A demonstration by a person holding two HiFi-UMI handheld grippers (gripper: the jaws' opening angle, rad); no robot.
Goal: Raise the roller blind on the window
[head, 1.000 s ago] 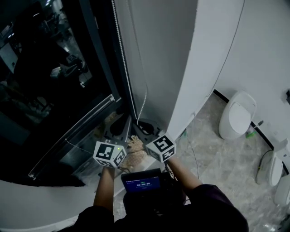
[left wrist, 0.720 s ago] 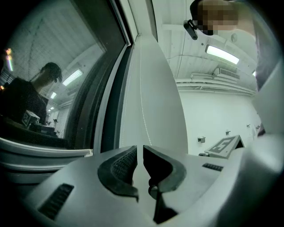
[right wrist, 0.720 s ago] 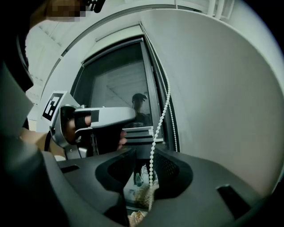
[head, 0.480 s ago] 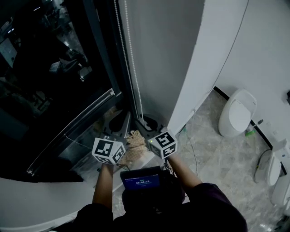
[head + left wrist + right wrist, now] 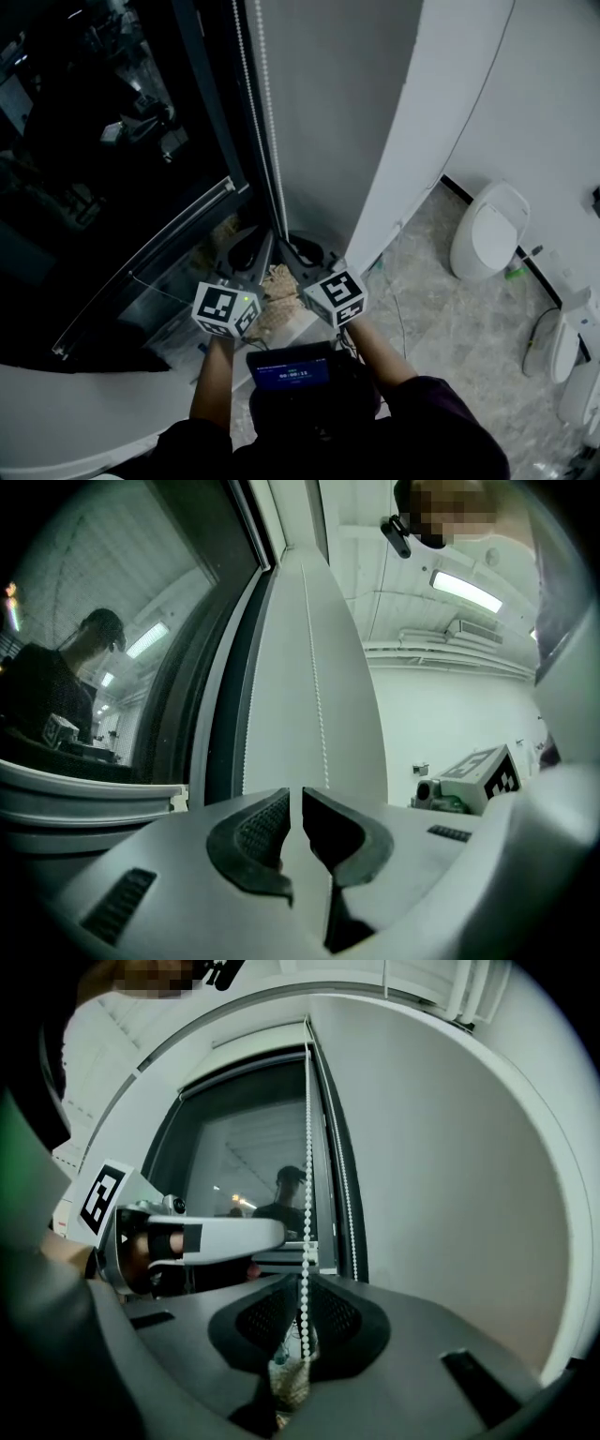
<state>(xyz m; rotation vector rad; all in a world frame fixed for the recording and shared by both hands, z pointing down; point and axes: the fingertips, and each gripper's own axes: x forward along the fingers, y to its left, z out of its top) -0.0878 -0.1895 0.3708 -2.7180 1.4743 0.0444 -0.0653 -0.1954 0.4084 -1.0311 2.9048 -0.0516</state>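
— Blind chain (image 5: 307, 1166): position?
— Hangs down the right edge of the window (image 5: 112, 141) and passes between the jaws of the right gripper (image 5: 305, 1321), which are closed on it.
— Left gripper (image 5: 292, 822)?
— Just left of the right one; jaws almost together, thin slit between, holding nothing.

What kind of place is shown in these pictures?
Probably a showroom or test room for bathroom fittings: white ceramic toilets stand on a grey stone-tile floor, near a tall dark window with a white bead chain.
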